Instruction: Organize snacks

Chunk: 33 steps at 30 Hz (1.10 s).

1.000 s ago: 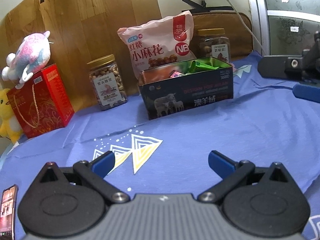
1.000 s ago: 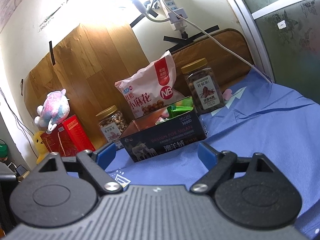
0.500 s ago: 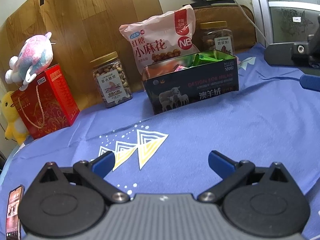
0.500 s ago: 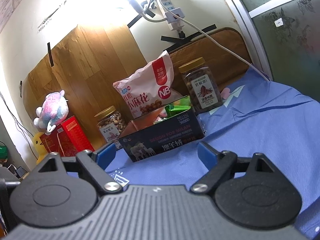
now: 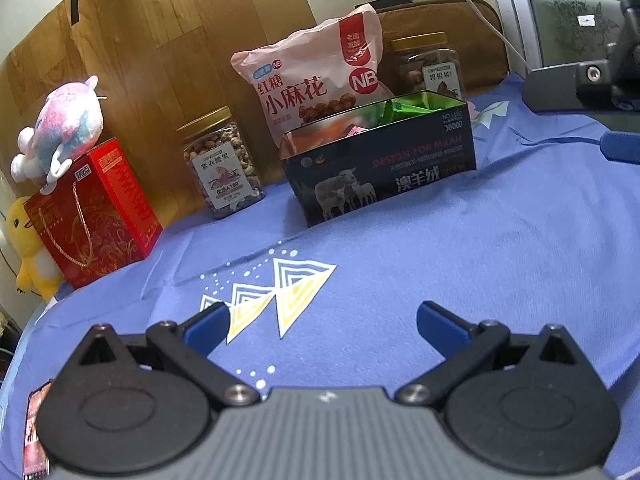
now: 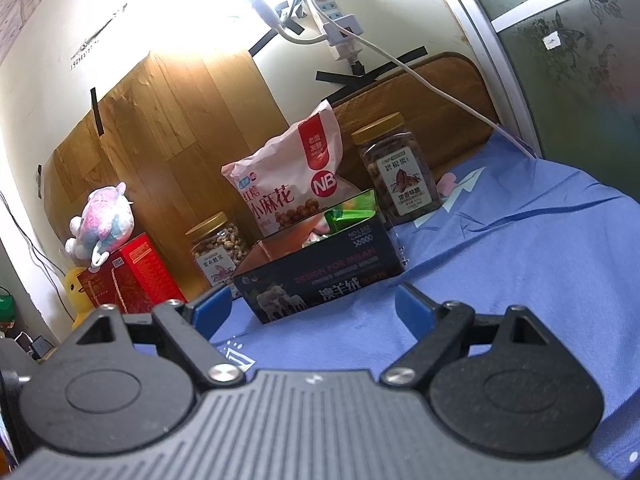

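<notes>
Task looked nearly done: small wrapped snacks (image 5: 394,110) already lay in the open dark tin (image 5: 384,168) at the far middle of the table, with the pink snack bag (image 5: 316,84) just behind it and a nut jar (image 5: 222,164) to its left, another jar (image 6: 396,172) to its right, none loose on the cloth. Left gripper (image 5: 322,322) and right gripper (image 6: 314,306) both stood spread and empty, well short of the tin. Blue cloth (image 5: 480,260) covered the table; wood panel (image 5: 180,60), red gift box (image 5: 96,216) and plush toy (image 5: 66,124) at far left, power strip (image 6: 334,20) on the wall.
</notes>
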Each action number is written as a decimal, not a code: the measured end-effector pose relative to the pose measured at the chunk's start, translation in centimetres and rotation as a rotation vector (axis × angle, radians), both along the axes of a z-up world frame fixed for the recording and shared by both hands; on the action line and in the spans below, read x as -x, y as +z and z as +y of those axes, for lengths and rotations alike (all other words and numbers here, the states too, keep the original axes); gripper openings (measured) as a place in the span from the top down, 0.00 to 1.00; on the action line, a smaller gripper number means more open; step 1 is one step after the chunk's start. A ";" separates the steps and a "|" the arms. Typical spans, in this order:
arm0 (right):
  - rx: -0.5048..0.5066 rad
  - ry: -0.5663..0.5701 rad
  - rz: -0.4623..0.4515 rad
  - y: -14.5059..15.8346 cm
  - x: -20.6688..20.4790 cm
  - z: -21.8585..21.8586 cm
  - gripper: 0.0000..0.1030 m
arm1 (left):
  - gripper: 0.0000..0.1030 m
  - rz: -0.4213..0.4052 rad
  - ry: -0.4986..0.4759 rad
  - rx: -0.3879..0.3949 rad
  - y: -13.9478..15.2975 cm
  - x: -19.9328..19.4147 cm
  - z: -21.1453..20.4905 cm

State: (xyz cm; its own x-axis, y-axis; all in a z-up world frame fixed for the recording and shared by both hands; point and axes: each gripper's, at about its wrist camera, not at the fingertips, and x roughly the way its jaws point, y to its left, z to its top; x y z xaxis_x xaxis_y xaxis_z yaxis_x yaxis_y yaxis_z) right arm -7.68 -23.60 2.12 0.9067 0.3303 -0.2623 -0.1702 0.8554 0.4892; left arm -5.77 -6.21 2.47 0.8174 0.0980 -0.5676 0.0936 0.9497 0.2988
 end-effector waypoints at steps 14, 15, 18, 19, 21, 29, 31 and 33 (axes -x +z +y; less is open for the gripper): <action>0.000 0.001 0.002 0.0 0.0 0.0 0.12 | 0.00 0.009 -0.012 -0.014 -0.1 0.1 -0.3; 0.000 0.001 0.002 0.0 0.0 0.0 0.12 | 0.00 0.010 -0.012 -0.015 -0.2 0.1 -0.3; -0.001 0.001 0.002 0.0 0.0 -0.1 0.12 | 0.00 0.012 -0.013 -0.019 -0.2 0.1 -0.3; -0.002 0.001 0.002 0.0 -0.1 -0.1 0.12 | 0.00 0.015 -0.014 -0.022 -0.2 0.1 -0.4; -0.003 0.000 0.001 0.0 0.0 -0.1 0.12 | 0.00 0.021 -0.017 -0.023 -0.2 0.0 -0.4; -0.006 -0.007 0.002 -0.1 0.2 -0.1 0.12 | 0.00 0.027 -0.025 -0.031 -0.2 0.0 -0.8; -0.007 -0.008 0.001 -0.1 0.2 -0.2 0.12 | 0.00 0.027 -0.025 -0.031 -0.2 0.0 -0.8; -0.008 -0.008 0.002 -0.2 0.2 -0.2 0.12 | 0.00 0.029 -0.026 -0.031 -0.2 0.0 -0.9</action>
State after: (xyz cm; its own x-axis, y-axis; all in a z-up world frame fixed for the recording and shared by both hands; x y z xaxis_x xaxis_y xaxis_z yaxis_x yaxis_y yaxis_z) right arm -7.91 -23.80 1.96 0.9087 0.3255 -0.2614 -0.1625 0.8525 0.4968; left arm -5.79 -7.08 2.23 0.8033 0.0951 -0.5880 0.1272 0.9370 0.3253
